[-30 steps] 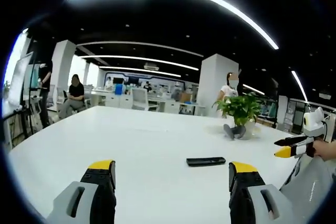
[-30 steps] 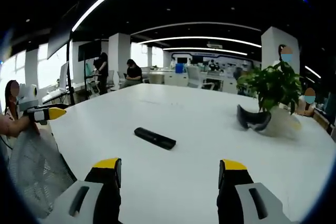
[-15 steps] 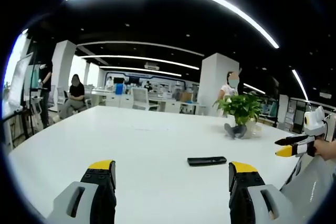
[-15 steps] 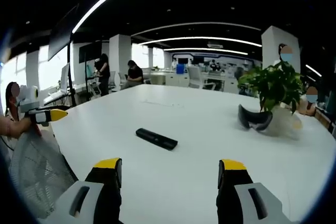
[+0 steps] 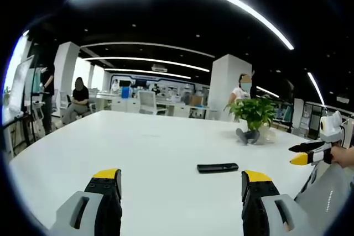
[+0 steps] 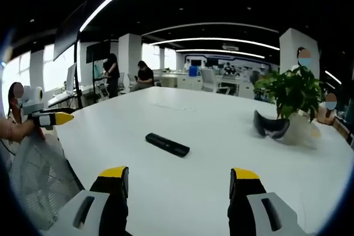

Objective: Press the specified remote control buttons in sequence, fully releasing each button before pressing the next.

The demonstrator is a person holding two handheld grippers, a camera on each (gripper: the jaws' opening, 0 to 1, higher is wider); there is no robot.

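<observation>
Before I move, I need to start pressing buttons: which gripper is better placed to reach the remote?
Probably the right gripper: the remote lies nearly centred ahead of its open jaws. From the left gripper the remote sits off to the right. Both hover off it.

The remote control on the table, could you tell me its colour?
Black; the remote control shows best in the right gripper view.

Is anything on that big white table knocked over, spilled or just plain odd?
Nothing stands out. The black remote lies flat on the white table, apart from the potted plant, which stands upright with a dark curved object at its base. No spill shows. Both grippers are open, above the table.
</observation>
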